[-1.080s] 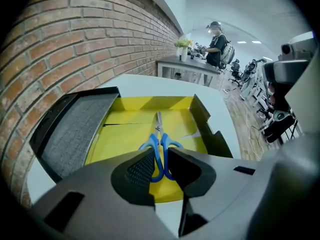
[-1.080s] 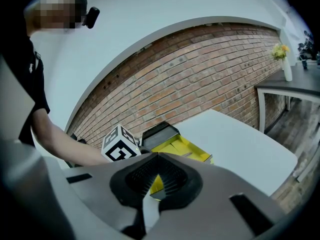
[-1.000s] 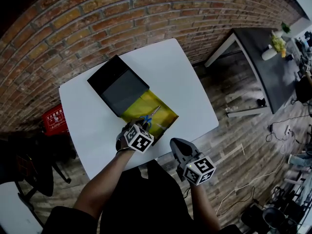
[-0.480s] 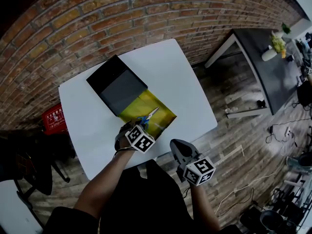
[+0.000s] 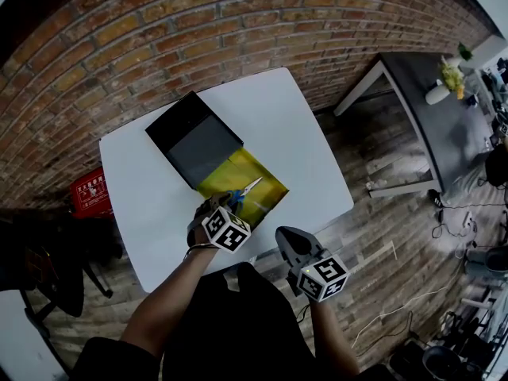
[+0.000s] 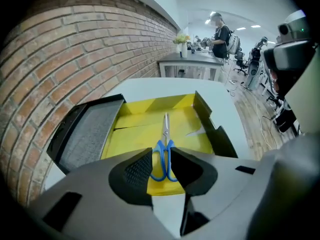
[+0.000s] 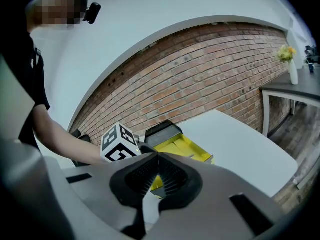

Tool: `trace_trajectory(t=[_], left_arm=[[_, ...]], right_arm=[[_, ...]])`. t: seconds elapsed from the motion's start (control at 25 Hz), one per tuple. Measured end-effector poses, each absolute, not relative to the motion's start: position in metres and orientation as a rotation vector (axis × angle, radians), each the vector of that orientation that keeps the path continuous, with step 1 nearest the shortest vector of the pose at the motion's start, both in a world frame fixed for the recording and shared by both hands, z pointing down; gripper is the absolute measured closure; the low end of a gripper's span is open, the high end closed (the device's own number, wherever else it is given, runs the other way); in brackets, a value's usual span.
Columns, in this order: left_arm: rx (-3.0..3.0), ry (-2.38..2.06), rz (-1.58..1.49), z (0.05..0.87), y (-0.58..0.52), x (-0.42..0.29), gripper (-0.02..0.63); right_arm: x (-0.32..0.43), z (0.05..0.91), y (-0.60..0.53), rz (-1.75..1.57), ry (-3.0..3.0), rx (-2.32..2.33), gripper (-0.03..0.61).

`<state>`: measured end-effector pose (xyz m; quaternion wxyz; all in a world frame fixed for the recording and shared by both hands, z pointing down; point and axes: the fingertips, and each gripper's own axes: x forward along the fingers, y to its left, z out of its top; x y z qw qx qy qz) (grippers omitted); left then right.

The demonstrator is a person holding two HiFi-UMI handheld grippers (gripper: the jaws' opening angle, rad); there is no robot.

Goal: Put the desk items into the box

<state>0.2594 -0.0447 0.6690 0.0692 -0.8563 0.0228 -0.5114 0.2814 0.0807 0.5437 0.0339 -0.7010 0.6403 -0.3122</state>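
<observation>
my left gripper (image 6: 161, 159): jaws just opening, released; blue scissors (image 6: 165, 145) lie between them on the yellow box (image 6: 135, 134) floor. my right gripper (image 7: 156, 164): clenched, empty.

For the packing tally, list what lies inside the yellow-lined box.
Only the blue-handled scissors lie on the yellow floor of the box. The left gripper, whose jaws have just been opening with the handles between them, covers the near strip of that floor.

The white surface (image 5: 305, 145) carries an open box (image 5: 218, 177), yellow inside, with its black lid (image 5: 194, 141) lying open.
</observation>
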Motion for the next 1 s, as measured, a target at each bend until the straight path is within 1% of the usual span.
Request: trace_trajectory(t=[0.24,0.36,0.56,0.8,1.0], left_arm=[[-2.695,0.102,-1.417,0.634,-0.043,0.256,0.494],[-2.76,0.143,-1.365,0.617,-0.046,0.247,0.529],[-2.844,0.21,-1.29,0.592,-0.056,0.223,0.571],[-2.955,0.355,-1.176,0.555,-0.079,0.191,0.597],[-3.01,0.465,-1.095,0.533,-0.097,0.163,0.6]], right_arm=[[0.272,0.534,0.067,-0.906,2.007,-2.165,0.557],[0.268,0.527,0.057,-0.87,2.026,-2.16,0.557],[0.257,0.514,0.042,-0.82,2.057,-2.139,0.557],[0.249,0.498,0.025,-0.768,2.058,-2.122,0.557],[0.243,0.487,0.01,-0.728,2.084,-2.102,0.557]])
